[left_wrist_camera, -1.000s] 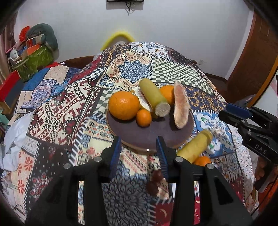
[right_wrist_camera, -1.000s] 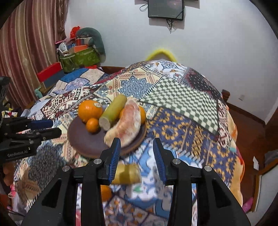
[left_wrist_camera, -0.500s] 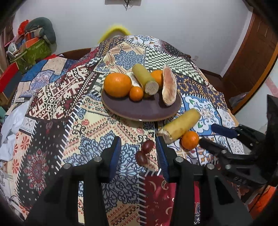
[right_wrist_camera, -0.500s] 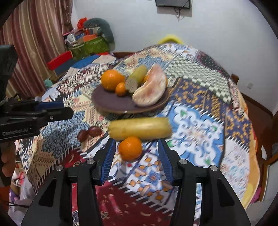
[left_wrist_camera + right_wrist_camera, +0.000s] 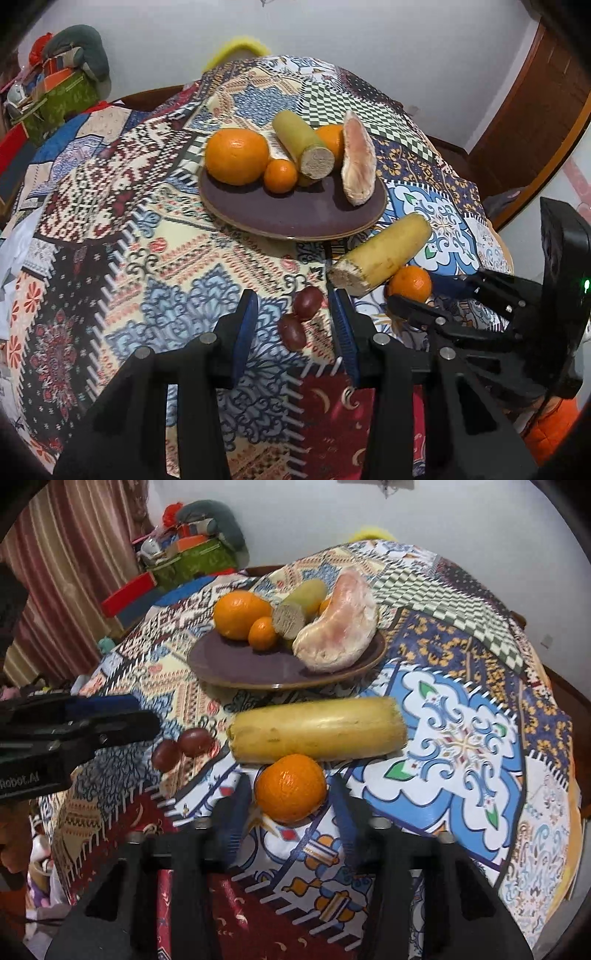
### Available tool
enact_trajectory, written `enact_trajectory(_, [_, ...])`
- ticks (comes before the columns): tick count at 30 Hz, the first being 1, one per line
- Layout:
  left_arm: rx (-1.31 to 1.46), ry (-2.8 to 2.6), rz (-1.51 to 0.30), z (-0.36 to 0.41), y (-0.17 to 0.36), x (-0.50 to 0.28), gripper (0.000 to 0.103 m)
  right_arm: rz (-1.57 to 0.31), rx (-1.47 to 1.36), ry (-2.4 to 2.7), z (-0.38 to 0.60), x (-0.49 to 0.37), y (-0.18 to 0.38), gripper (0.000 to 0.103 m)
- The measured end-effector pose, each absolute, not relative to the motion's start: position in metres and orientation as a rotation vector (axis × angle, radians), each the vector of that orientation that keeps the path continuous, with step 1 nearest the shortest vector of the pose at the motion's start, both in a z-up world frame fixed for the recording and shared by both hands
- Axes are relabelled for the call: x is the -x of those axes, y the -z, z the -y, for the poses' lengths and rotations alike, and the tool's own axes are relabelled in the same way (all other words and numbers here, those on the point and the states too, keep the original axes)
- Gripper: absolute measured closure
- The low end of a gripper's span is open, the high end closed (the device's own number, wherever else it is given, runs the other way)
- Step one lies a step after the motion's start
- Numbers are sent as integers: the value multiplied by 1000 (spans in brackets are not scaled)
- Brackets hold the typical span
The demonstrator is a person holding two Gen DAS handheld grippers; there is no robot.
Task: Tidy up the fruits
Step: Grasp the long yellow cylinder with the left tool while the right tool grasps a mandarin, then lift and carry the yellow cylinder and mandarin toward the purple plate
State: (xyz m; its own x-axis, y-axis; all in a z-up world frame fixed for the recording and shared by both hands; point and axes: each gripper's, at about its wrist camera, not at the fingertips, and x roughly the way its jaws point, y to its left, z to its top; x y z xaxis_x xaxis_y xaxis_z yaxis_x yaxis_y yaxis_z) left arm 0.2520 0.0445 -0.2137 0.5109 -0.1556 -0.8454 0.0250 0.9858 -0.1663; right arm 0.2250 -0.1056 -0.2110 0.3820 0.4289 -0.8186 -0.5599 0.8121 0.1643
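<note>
Patchwork tablecloth [image 5: 155, 236], plate [image 5: 295, 218] of fruit, left tongs [image 5: 293, 314] parted, right tongs [image 5: 284, 797] closing around mandarin [image 5: 291, 787]

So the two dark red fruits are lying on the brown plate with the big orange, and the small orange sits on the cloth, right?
Not quite. The two dark red fruits lie on the patterned cloth, in front of the brown plate, as the left wrist view shows. The big orange is on the plate, and the small orange sits on the cloth.
</note>
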Motion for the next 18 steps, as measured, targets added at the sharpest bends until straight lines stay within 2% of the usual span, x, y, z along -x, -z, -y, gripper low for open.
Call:
enact_trajectory(9, [89,182,-1055,-10,222,-276,61,-943,105,-584,146,-224,196,69])
enact_trajectory(12, [55,197,-1066,2,228,-285,54,-929,86,-549,165,-227,190,69])
enact_trajectory(18, [42,234,-1084,12,236,-300,49,-928,49,-520,188,-229,187,69])
